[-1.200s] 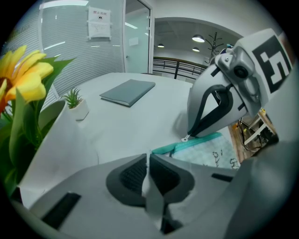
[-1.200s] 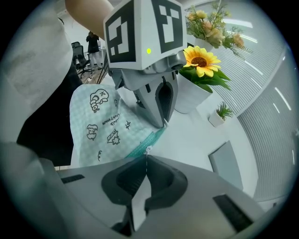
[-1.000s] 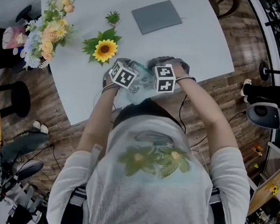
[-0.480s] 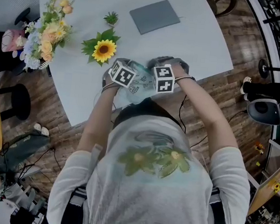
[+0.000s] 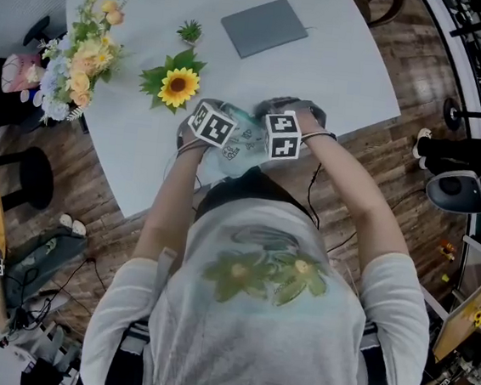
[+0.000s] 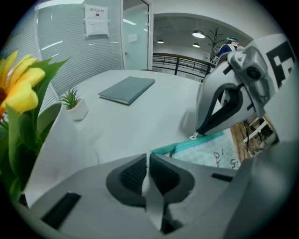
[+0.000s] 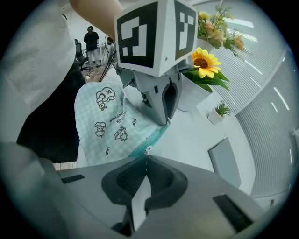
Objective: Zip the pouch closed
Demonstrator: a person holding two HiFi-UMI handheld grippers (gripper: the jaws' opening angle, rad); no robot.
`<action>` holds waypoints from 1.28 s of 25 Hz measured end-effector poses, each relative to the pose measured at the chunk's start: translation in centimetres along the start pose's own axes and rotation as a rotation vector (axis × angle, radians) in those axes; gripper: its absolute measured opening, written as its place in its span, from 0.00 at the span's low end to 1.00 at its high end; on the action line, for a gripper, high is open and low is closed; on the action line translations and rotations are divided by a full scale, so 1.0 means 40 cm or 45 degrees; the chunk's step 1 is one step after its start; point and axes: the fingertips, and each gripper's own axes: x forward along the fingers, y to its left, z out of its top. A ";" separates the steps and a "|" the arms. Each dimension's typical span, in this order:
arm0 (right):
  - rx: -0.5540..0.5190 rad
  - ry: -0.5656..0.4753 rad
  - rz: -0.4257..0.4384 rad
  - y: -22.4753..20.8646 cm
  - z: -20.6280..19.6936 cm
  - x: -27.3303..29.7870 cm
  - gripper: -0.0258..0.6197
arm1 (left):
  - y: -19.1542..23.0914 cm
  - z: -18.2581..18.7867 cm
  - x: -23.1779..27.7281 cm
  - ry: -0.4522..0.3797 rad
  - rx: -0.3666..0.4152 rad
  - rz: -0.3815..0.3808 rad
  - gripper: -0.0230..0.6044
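A pale teal checked pouch (image 5: pixel 244 145) with cartoon prints hangs at the white table's (image 5: pixel 338 78) near edge, held between both grippers. My left gripper (image 6: pixel 148 156) is shut on the end of the pouch's teal zipper band (image 6: pixel 187 145). In the right gripper view the left gripper (image 7: pixel 166 122) pinches the pouch (image 7: pixel 110 123) at its far corner. My right gripper (image 7: pixel 146 156) is shut on the small zipper pull (image 7: pixel 147 150), a short way along the band from the left one. In the head view the marker cubes cover both sets of jaws, left gripper (image 5: pixel 213 125) and right gripper (image 5: pixel 283 130).
A potted sunflower (image 5: pixel 179 87), a mixed bouquet (image 5: pixel 80 51) and a small green plant (image 5: pixel 193 30) stand at the table's left. A grey notebook (image 5: pixel 265 28) lies at the far side. Wooden floor and cables surround the table.
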 end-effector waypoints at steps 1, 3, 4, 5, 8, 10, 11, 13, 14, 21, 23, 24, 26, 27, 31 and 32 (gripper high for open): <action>0.003 0.003 0.002 0.001 -0.002 0.000 0.07 | 0.000 0.000 0.002 0.011 0.003 0.002 0.08; 0.008 0.009 0.003 0.004 -0.007 0.000 0.07 | 0.000 -0.002 0.004 0.026 0.004 0.000 0.08; 0.013 0.010 0.003 0.006 -0.010 0.000 0.07 | 0.001 -0.003 0.005 0.029 0.002 -0.002 0.08; 0.018 0.011 0.002 0.008 -0.012 -0.002 0.07 | 0.001 -0.003 0.005 0.030 0.002 -0.004 0.08; 0.038 0.007 -0.006 0.013 -0.015 -0.006 0.07 | 0.000 -0.002 0.004 0.035 0.008 -0.001 0.08; 0.054 0.000 -0.017 0.014 -0.016 -0.008 0.07 | -0.001 -0.001 0.004 0.035 0.015 0.005 0.08; 0.058 -0.001 -0.024 0.013 -0.016 -0.009 0.07 | -0.001 -0.001 0.004 0.034 0.017 0.009 0.08; 0.062 -0.003 -0.031 0.014 -0.015 -0.008 0.07 | 0.000 -0.003 0.004 0.037 0.023 0.015 0.08; 0.064 -0.002 -0.033 0.014 -0.014 -0.009 0.07 | 0.000 -0.003 0.005 0.039 0.026 0.017 0.08; 0.050 0.008 -0.041 0.014 -0.013 -0.013 0.07 | -0.001 -0.003 0.003 0.043 0.032 0.014 0.08; 0.043 0.014 -0.041 0.014 -0.013 -0.013 0.07 | -0.001 -0.003 0.004 0.045 0.036 0.015 0.08; 0.039 0.018 -0.044 0.014 -0.013 -0.013 0.07 | -0.001 -0.003 0.004 0.044 0.038 0.015 0.08; 0.028 0.027 -0.048 0.015 -0.013 -0.012 0.07 | 0.000 -0.002 0.004 0.039 0.042 0.016 0.08; 0.022 0.033 -0.048 0.017 -0.013 -0.012 0.07 | 0.000 -0.002 0.004 0.036 0.045 0.017 0.08; 0.019 0.048 -0.051 0.027 -0.027 -0.018 0.07 | -0.002 0.000 0.002 0.032 0.046 0.014 0.08; 0.031 0.043 -0.053 0.029 -0.029 -0.020 0.07 | -0.002 0.000 0.002 0.031 0.047 0.013 0.08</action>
